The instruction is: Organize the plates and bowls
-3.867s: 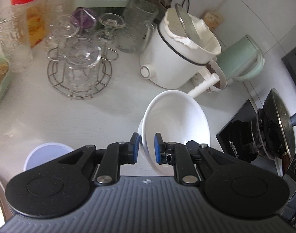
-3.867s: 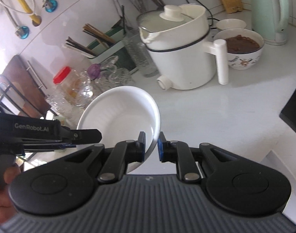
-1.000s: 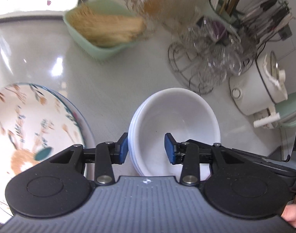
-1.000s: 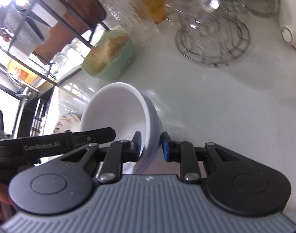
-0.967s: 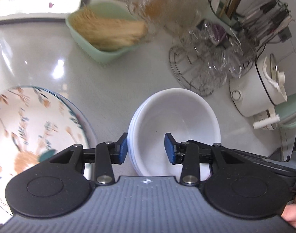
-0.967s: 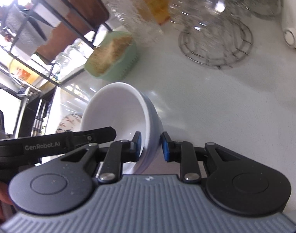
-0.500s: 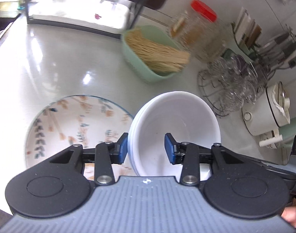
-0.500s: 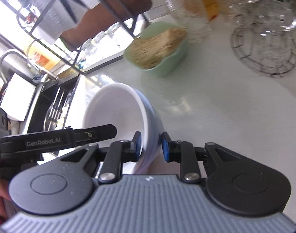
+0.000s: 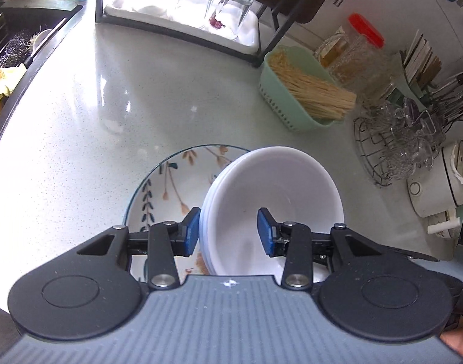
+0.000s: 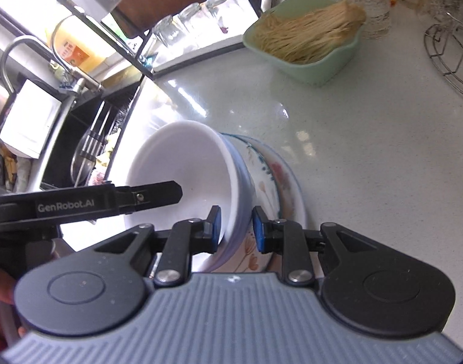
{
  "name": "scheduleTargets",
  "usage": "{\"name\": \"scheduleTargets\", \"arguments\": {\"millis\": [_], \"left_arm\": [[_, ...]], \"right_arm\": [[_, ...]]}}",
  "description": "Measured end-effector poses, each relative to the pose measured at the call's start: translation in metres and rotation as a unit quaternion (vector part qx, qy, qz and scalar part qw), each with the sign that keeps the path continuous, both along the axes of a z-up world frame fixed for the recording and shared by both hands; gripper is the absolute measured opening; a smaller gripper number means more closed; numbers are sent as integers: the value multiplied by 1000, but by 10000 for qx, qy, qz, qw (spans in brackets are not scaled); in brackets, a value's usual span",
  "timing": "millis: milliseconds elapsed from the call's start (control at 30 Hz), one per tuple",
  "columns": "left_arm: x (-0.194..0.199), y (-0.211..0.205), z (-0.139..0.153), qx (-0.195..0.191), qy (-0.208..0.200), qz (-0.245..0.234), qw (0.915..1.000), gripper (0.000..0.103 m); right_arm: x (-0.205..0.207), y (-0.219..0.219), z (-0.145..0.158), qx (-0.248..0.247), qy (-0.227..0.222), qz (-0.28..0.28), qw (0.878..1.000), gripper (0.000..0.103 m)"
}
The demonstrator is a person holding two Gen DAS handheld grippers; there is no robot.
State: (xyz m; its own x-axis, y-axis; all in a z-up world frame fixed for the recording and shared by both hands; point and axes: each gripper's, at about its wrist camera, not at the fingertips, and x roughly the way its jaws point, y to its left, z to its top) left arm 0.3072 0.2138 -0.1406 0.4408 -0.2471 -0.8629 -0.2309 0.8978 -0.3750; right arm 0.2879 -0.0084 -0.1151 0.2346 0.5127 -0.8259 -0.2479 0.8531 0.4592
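The stack of white bowls (image 9: 277, 188), gripped by both grippers, has travelled along the counter (image 9: 110, 106) from beside the white cooker (image 9: 431, 191) at the start to above the floral plate (image 9: 170, 188), whose right part it now covers. A second ago that plate lay off to the left of the stack with bare counter between them; half a second ago the stack's rim reached the plate's edge. The green basket of noodles (image 9: 304, 100), then directly behind the bowls, now sits well behind and to the right of the plate. The sink (image 9: 22, 30) and the rack of upturned glasses (image 9: 198, 0) have come into view behind the plate.
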Motion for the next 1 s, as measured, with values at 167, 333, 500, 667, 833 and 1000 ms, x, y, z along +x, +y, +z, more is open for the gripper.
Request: {"name": "scheduleTargets", "arguments": {"millis": [167,333,500,667,833,1000], "left_arm": [[1,4,-6,91,84,-239,9996,46],[-1,12,-1,150,91,-289,9994,59],[-6,19,19,372,-61,-285,9989,61],[-18,16,50,596,-324,-261,9974,63],[-38,3,81,968,-604,-283,9931,81],[-68,-1,111,1214,-876,-258,9884,95]], "right_arm": [[-3,5,0,-44,-72,-216,9997,27],[-7,3,10,-236,-314,-455,9982,27],[-16,-2,33,-398,-780,-529,9948,28],[-27,-10,61,-397,-1251,-473,9902,38],[-45,-19,88,-524,-1815,-403,9812,88],[-66,-32,108,-573,-2123,-364,9748,88]]}}
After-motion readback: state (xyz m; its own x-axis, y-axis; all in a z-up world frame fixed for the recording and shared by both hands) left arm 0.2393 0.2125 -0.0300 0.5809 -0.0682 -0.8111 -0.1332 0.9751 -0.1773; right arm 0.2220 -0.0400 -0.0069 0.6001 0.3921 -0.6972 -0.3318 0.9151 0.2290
